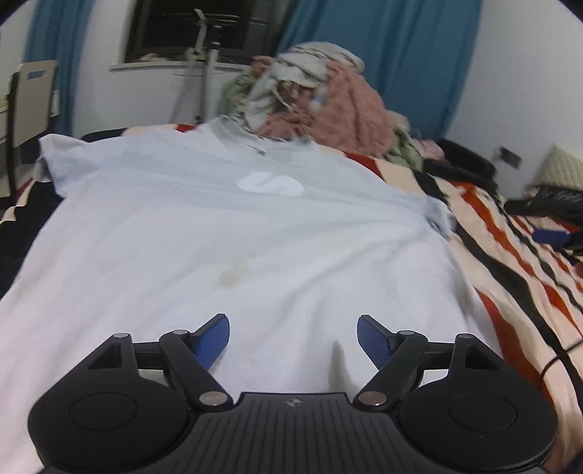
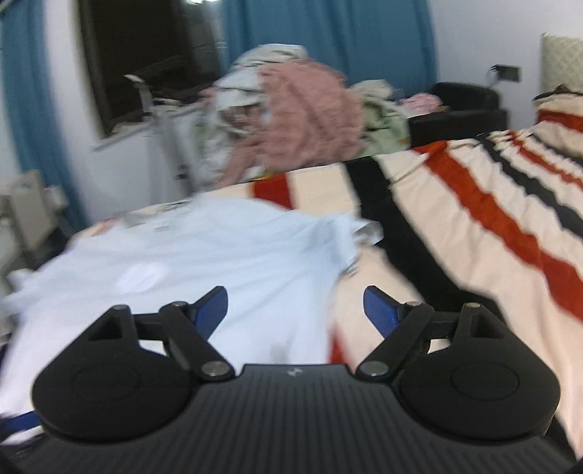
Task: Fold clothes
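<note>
A pale blue T-shirt [image 1: 226, 233] lies spread flat on a bed covered by a striped blanket [image 1: 510, 277] in cream, red and black. Its neck points to the far end and its hem lies nearest the cameras. A white logo [image 1: 271, 184] sits on the chest, and a faint yellowish stain [image 1: 231, 275] marks the middle of the cloth. One short sleeve [image 1: 49, 156] reaches out at far left, the other [image 1: 435, 215] is bunched at the right edge.

The left claw [image 1: 293, 341] hangs over the near part of the shirt with its blue pads wide apart and nothing between them.

The right claw [image 2: 295, 310] is also spread wide and grips nothing. In its blurred view it sits over the right edge of the shirt, its left finger above the cloth and its right finger above the blanket.

Beyond the far end of the bed rises a heap of clothes [image 1: 320, 94], pink on top of it, with blue curtains [image 1: 393, 58] and a dark window [image 1: 189, 29] behind.
</note>
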Motion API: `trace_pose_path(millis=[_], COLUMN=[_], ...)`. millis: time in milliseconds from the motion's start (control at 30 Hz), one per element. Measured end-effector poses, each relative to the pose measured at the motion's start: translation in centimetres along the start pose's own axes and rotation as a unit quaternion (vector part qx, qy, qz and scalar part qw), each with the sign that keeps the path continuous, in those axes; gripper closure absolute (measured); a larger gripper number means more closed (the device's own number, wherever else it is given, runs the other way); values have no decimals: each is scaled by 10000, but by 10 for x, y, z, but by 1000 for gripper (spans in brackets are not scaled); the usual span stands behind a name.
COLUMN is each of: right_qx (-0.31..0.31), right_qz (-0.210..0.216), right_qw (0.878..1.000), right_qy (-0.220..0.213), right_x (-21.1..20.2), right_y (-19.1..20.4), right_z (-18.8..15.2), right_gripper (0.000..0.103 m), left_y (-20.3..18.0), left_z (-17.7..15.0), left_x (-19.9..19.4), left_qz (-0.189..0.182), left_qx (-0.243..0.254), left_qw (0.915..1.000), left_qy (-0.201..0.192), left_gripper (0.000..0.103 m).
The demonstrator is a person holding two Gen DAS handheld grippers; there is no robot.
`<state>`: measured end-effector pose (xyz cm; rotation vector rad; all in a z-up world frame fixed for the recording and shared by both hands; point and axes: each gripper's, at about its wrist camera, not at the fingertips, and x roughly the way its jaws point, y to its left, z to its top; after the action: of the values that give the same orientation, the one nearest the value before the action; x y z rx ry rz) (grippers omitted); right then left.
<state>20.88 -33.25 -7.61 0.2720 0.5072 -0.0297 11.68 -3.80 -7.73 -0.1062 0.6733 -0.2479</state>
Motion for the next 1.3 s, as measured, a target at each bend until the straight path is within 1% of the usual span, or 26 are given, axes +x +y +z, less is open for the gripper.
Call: trace_pose_path(millis=[67,100,133,167,200,233,267,300,333,367,467,533,633,700,733,767,800,867,933,967,1033,1100,1133,1167,1233,1300], right_qx=[220,340,481,612,705,791,867,943,1015,1080,1250,1346,1438,1467,1467,1470,1478,1518,1560,1580,1611,1622,1624,1626,1629,1636], right_qz=[282,409,506,565,571,584,610,636,659,678,696,722,805,863,882,898,908,928,930,926,937,947,948,950,954,958], right_qw=[9993,9985,9974,9963,9957,9949,9941,9933,9924,9915,9894,9881,9863,9854,9852,9851,9848,9840,9833,9830,9824,9821,9821,9821,9820,9818], right_qy=[-100,-154,-200,-210,-208,-208,-212,-216,-226,-244,-242,-181,-84,-36,-17,3,25,76,113,125,137,122,92,62,2,-66], right_x=[-32,-46,-57,-66,-72,-76,-79,-81,-83,-84,-82,-79,-76,-75,-75,-74,-74,-71,-70,-70,-70,-71,-73,-74,-76,-78], right_y=[-1,-2,-5,-7,-9,-11,-13,-15,-17,-20,-26,-30,-32,-33,-33,-32,-33,-34,-35,-36,-36,-37,-37,-37,-38,-38], right_z=[-13,-20,-27,-34,-39,-42,-43,-43,-43,-43,-43,-45,-47,-48,-49,-49,-49,-50,-51,-51,-51,-51,-51,-51,-50,-50], right_gripper=[20,20,20,20,20,20,20,20,20,20,20,20,20,20,20,20,20,20,20,20,20,20,20,20,20,20], left_y=[-9,-15,-20,-26,-33,-42,-52,-62,-72,-81,-100,-103,-103,-104,-105,-106,-105,-105,-105,-105,-106,-106,-107,-109,-114,-121], left_z=[-6,-9,-12,-16,-19,-23,-28,-32,-37,-41,-53,-57,-63,-65,-67,-69,-70,-74,-79,-80,-80,-80,-80,-80,-80,-78], left_x=[-11,-15,-18,-21,-23,-22,-19,-17,-14,-11,0,9,13,12,11,11,8,2,-2,-3,-5,-4,-4,-4,-7,-11], left_qz=[-249,-444,-657,-869,-1112,-1368,-1598,-1826,-2054,-2193,-2263,-2138,-1936,-1862,-1823,-1784,-1752,-1713,-1708,-1703,-1739,-1812,-1872,-1930,-2132,-2440], left_qx=[-7,-21,-41,-61,-63,-16,68,151,235,325,581,627,818,874,901,928,974,1077,1099,1116,1106,1097,1114,1156,1293,1287], left_qw=[9997,9990,9978,9961,9935,9900,9862,9816,9764,9726,9687,9702,9730,9740,9746,9753,9756,9753,9746,9746,9744,9735,9724,9709,9654,9584], left_qy=[34,69,119,169,243,343,438,532,627,699,842,955,955,951,932,913,891,887,947,930,895,866,842,818,764,733], left_gripper=[30,30,33,38,42,49,62,70,85,90,90,90,87,81,75,71,69,56,52,52,55,70,86,95,101,101])
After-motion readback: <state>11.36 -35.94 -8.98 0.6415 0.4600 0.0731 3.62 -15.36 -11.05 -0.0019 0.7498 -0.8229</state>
